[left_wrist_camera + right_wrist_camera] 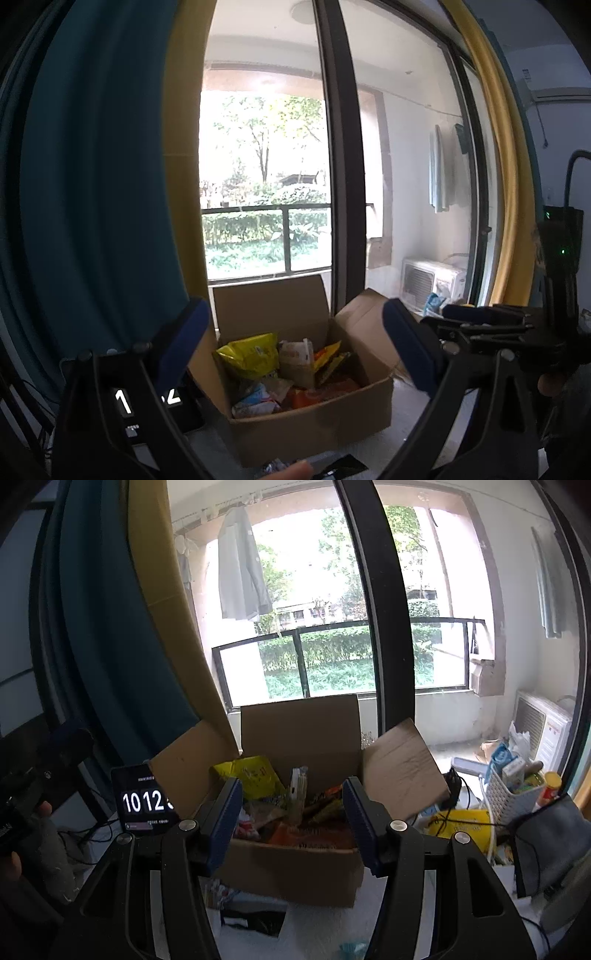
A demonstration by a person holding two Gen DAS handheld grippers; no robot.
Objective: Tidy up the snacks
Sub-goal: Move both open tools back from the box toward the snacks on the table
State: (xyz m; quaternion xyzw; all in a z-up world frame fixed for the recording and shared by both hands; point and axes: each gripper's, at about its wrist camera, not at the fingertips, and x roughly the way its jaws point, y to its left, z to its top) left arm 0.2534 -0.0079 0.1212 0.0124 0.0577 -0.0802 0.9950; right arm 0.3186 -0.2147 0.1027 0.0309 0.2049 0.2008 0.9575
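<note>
Brimming with bright snack packets, cardboard box (flaps open).

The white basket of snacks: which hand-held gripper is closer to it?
Right. The right hand-held gripper faces the cardboard box, the white basket just beside it; the left hand-held gripper is farther over.

Phone clock digits behind left gripper finger — snack labels illegible

You see a matt brown cardboard box with rough, creased flaps, low in the frame. Its snack packets are glossy, crinkled foil and plastic. Your right gripper has matt black plastic arms and blue pads with ribbed faces.
</note>
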